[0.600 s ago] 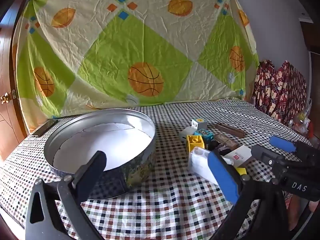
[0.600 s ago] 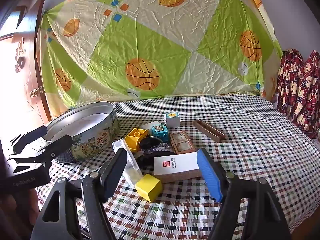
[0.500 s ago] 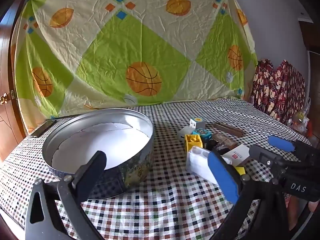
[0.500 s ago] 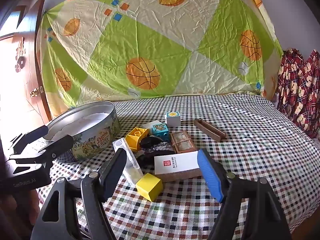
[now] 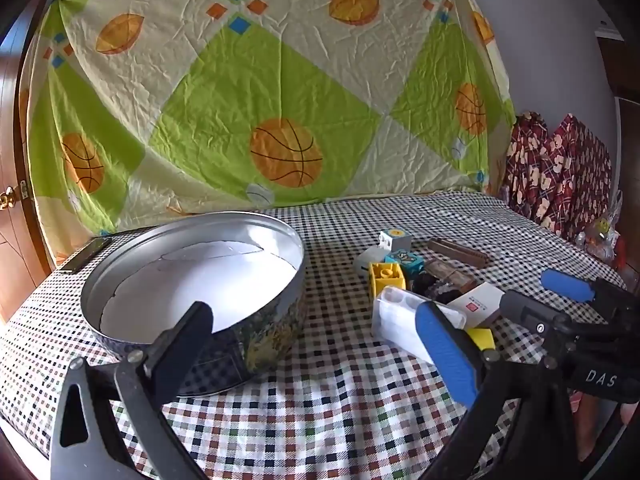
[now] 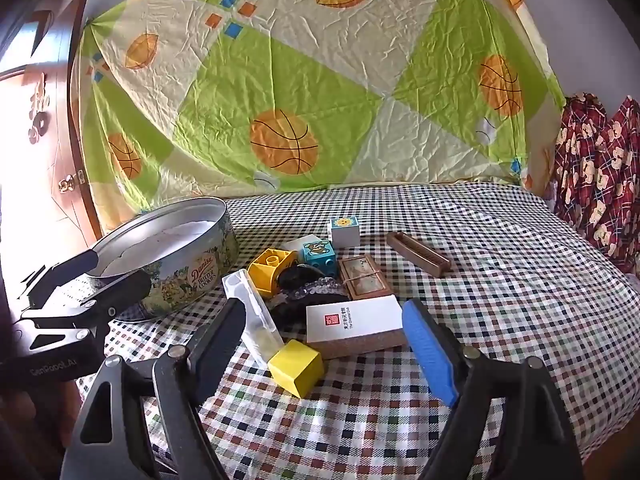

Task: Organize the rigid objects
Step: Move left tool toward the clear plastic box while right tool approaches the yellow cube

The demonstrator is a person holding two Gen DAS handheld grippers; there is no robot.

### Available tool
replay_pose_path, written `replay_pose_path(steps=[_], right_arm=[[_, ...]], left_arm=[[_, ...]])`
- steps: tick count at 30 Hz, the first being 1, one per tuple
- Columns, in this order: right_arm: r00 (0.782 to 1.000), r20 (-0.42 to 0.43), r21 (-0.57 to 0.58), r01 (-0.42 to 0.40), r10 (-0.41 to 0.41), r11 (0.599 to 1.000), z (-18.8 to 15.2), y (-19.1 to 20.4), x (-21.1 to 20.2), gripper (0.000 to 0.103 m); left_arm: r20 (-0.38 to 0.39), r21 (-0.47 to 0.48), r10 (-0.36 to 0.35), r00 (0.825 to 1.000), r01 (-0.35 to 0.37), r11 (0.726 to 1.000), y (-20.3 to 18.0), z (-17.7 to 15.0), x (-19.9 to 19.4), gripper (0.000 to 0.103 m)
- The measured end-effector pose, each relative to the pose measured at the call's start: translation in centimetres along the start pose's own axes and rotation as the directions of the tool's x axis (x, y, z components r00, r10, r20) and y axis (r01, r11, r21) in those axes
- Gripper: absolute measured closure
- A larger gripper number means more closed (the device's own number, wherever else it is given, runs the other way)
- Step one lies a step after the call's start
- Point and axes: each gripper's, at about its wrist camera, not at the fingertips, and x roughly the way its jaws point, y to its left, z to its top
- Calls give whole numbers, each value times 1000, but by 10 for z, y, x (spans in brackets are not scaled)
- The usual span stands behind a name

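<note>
Right wrist view: we hold the right gripper wide and empty over the yellow cube, likely light, rigid, slick; we'd pinch its flat sides. The left gripper gapes too.

Bare checked cloth right of the clutter; cookie tin crowding its left.

From the left gripper, its blue finger hides most of the yellow cube. The dark beaded thing beyond the right gripper is too jumbled to identify
</note>
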Motion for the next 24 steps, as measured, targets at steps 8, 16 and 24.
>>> replay_pose_path(steps=[8,16,24], right_arm=[[1000,-7,9,10,-10,1000,-1,-6,1,20],[1000,-9,23,18,-18,1000,-3,-13,1,19],[1000,-14,29,22,-22,999,-4,-18,2,19]], left_arm=[[-8,10,-5,1000,5,1000,-4,-4,4,0],[-21,21,-7,1000,7,1000,-9,-5,8,0],[-36,27,-17,999,18,999,-16,-6,11,0]])
